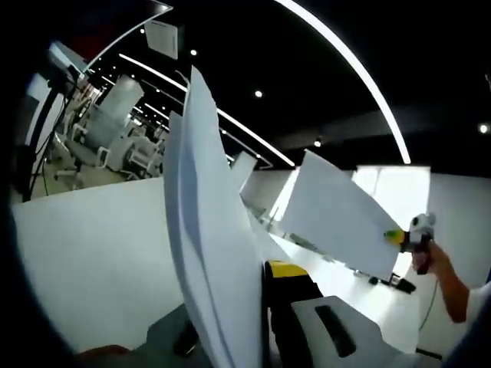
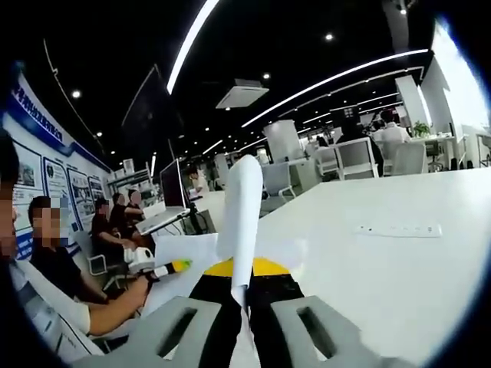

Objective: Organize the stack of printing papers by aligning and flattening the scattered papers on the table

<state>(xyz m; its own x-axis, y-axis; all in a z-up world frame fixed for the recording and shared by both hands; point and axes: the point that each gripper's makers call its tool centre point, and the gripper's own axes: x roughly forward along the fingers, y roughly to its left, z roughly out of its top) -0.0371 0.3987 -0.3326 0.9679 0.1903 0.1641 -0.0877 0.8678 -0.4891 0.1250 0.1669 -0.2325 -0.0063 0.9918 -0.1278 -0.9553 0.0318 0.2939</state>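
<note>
In the left gripper view a curved sheaf of white papers [image 1: 207, 230] rises edge-on from between my left gripper's [image 1: 245, 337] grey jaws, which are shut on it. To the right, a hand holds my right gripper [image 1: 414, 238] on the corner of a flat white sheet [image 1: 337, 215] lifted off the table. In the right gripper view my right gripper [image 2: 245, 322] is shut on a bent white sheet [image 2: 242, 222] seen edge-on. My left gripper [image 2: 173, 268] is at the lower left in a hand, with white paper [image 2: 192, 249] at its tip.
The white table [image 2: 383, 261] stretches to the right and carries a white power strip [image 2: 399, 229]. Office chairs [image 2: 357, 157] stand beyond its far edge. Several people [image 2: 107, 226] sit at desks to the left. More chairs [image 1: 92, 153] stand behind the table.
</note>
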